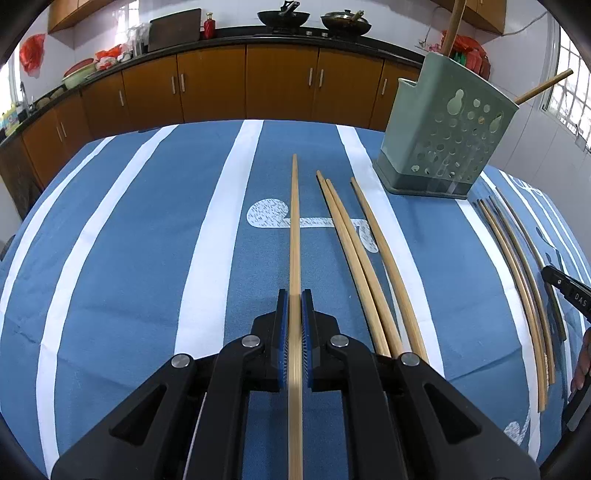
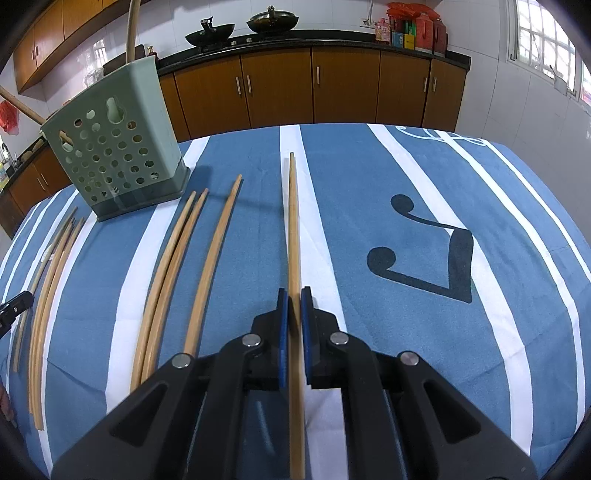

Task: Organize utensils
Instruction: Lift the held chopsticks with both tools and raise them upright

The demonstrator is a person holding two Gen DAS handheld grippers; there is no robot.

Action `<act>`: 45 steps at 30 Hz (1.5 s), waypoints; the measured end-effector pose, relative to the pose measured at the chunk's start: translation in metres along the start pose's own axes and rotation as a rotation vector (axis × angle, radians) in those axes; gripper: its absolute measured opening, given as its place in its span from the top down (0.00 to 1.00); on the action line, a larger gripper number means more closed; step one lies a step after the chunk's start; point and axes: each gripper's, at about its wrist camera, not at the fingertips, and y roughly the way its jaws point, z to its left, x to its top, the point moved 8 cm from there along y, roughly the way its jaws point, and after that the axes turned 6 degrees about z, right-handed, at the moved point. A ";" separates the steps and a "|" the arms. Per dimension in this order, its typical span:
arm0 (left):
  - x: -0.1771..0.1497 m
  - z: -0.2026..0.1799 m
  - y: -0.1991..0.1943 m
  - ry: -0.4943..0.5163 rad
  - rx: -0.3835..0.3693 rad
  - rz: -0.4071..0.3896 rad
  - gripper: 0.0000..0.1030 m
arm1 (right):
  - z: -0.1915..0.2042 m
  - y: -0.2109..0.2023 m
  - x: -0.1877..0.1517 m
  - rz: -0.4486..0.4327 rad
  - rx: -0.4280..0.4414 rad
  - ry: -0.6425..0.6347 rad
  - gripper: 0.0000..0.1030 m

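Wooden chopstick (image 1: pixel 294 229) clamped in left claw (image 1: pixel 294 295), pointing forward over blue striped cloth (image 1: pixel 147 221). Right claw (image 2: pixel 294 293) pinches other chopstick (image 2: pixel 293 221) same way. Loose chopsticks (image 1: pixel 354 251) lie on surface between the held two. Green holder (image 1: pixel 443 133) stands behind them, upright, two sticks (image 1: pixel 454 26) inside.

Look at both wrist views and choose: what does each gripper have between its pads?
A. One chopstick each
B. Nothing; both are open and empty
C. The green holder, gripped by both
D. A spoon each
A: the left gripper is shut on a single chopstick, and the right gripper is shut on another chopstick; the green holder stands apart on the cloth.
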 end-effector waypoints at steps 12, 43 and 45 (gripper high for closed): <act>-0.009 -0.006 -0.005 0.046 0.037 0.008 0.93 | 0.004 -0.008 -0.008 0.015 0.007 -0.024 0.92; 0.054 -0.006 -0.121 0.011 -0.015 -0.264 0.93 | -0.007 -0.136 0.054 -0.363 0.081 0.034 0.92; 0.056 -0.007 -0.121 0.014 -0.014 -0.268 0.93 | -0.008 -0.137 0.055 -0.369 0.082 0.034 0.92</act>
